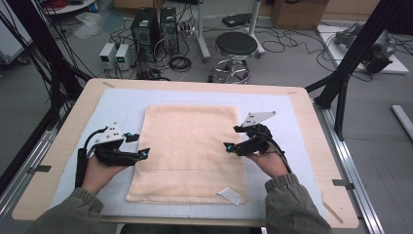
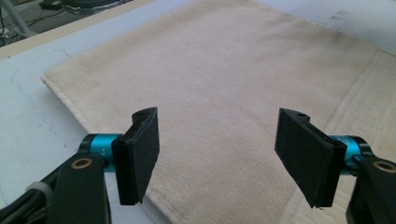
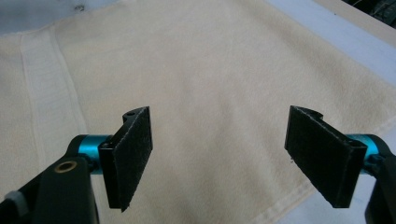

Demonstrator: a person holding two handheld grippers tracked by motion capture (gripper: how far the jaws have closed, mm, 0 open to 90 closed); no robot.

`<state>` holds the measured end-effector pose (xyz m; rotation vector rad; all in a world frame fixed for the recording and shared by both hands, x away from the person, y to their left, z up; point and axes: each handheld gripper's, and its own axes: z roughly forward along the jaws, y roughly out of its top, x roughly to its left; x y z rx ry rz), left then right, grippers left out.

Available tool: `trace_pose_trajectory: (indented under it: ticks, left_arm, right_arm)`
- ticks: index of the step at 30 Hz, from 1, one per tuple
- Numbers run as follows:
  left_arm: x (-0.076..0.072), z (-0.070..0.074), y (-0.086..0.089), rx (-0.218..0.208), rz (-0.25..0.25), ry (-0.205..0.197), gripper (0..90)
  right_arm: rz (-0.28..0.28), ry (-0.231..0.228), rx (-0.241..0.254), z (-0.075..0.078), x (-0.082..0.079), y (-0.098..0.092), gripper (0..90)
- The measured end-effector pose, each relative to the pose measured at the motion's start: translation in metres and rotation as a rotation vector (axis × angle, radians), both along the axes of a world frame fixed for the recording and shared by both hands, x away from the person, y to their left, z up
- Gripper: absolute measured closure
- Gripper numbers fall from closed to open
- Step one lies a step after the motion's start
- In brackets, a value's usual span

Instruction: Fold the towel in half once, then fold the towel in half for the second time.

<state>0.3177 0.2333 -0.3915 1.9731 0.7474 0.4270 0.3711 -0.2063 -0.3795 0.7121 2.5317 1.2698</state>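
A cream towel (image 1: pixel 187 151), folded into a rectangle, lies flat on a pale mat (image 1: pixel 117 105) in the high view. My left gripper (image 1: pixel 139 145) hovers at the towel's left edge, pointing inward, jaws open and empty. My right gripper (image 1: pixel 232 137) hovers over the towel's right edge, also open and empty. In the left gripper view the towel (image 2: pixel 224 70) spreads out beyond my left gripper (image 2: pixel 219 158), its corner at upper left. In the right gripper view my right gripper (image 3: pixel 219 158) stands wide apart above the towel (image 3: pixel 201 70), whose woven band runs at the left.
The mat covers a wooden table (image 1: pixel 73 126). A white label (image 1: pixel 230 195) sticks out at the towel's near right corner. Beyond the table stand a stool (image 1: pixel 236 46), computer towers (image 1: pixel 146 27) and cables. A black frame post (image 1: pixel 341 87) rises at the right.
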Motion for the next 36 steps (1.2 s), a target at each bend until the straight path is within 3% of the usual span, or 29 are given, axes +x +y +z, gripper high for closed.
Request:
trace_pose_trajectory:
  ticks: [11,20,25,30,36]
  left_arm:
    - [0.004,-0.001,0.004,-0.030,0.008,0.019,31.4]
    - [0.007,-0.003,0.004,-0.008,0.009,0.026,30.7]
    - [0.010,-0.003,0.006,-0.020,0.019,0.036,31.6]
    - [0.019,0.008,0.009,-0.018,0.026,0.024,33.0]
    - [0.044,0.027,0.014,-0.019,0.062,0.002,33.1]
  right_arm:
    - [0.003,0.010,-0.006,-0.001,0.003,-0.001,22.8]
    - [0.008,0.014,-0.015,-0.004,0.005,0.002,22.8]
    - [0.002,0.008,-0.014,-0.001,0.005,0.000,22.8]
    - [-0.012,0.005,-0.022,0.005,0.010,-0.004,22.9]
    - [-0.026,-0.011,-0.033,0.014,0.029,-0.003,23.0]
